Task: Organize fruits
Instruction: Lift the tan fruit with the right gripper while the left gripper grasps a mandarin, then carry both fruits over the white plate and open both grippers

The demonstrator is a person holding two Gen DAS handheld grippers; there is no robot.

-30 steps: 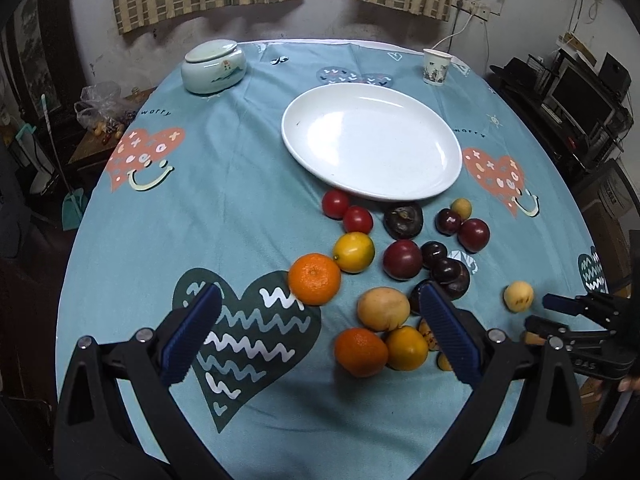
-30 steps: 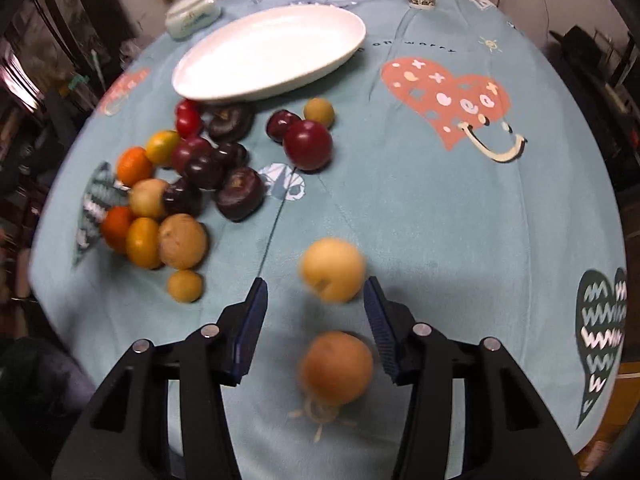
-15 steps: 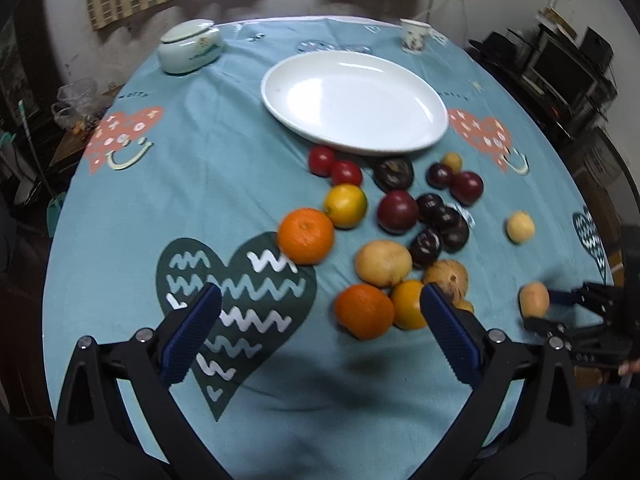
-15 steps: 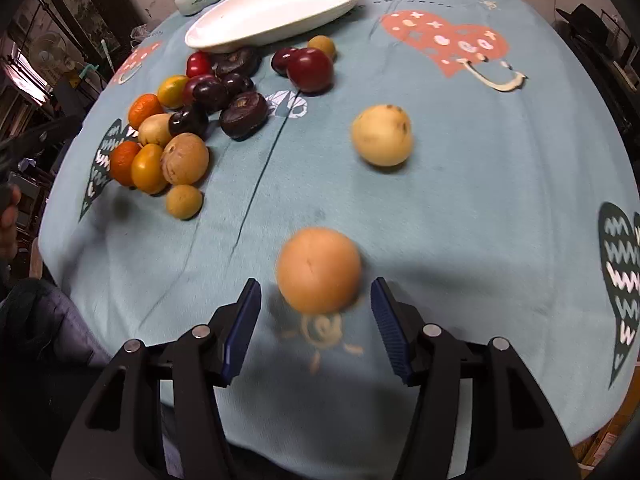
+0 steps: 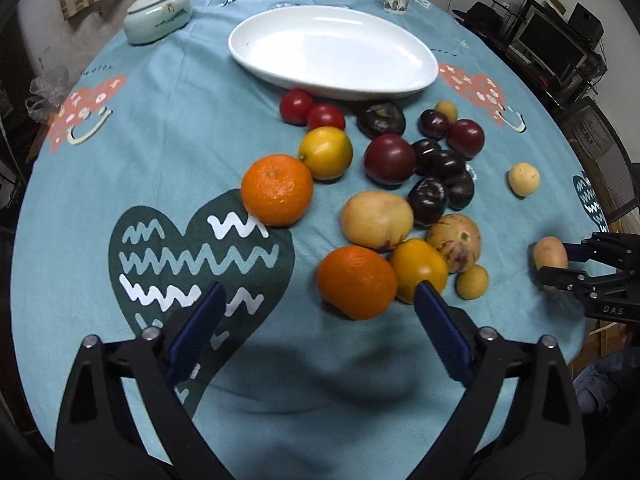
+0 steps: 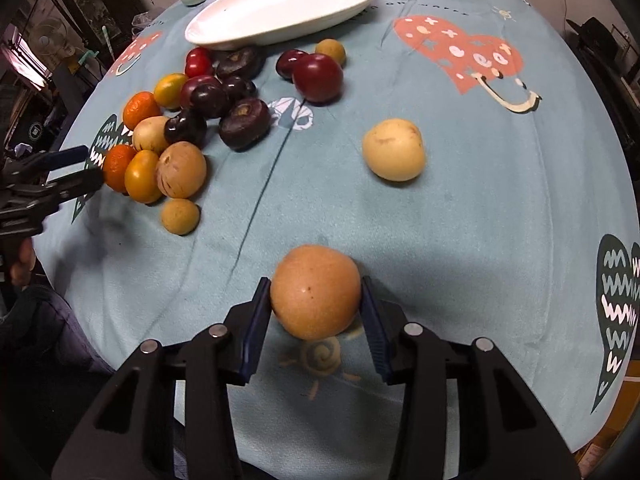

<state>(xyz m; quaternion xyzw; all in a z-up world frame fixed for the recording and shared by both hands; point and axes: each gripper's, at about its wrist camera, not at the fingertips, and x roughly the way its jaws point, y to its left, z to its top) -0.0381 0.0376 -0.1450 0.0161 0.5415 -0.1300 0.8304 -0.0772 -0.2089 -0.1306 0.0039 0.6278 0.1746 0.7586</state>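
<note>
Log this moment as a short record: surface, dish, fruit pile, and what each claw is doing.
surface: round table under a blue heart-print cloth
dish: white oval plate, nothing on it
fruit pile: oranges, yellow fruit, dark plums and red tomatoes clustered just below the plate
stray fruit: pale yellow fruit lying apart
right claw: closing, pads against a tan round fruit
left claw: closing, nothing gripped, near orange just ahead

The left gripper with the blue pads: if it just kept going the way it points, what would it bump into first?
Probably the big orange mandarin nearest the left gripper, whose jaws are closing with nothing between them yet. Depth is hard to judge; it could meet the blue tablecloth first.
</note>
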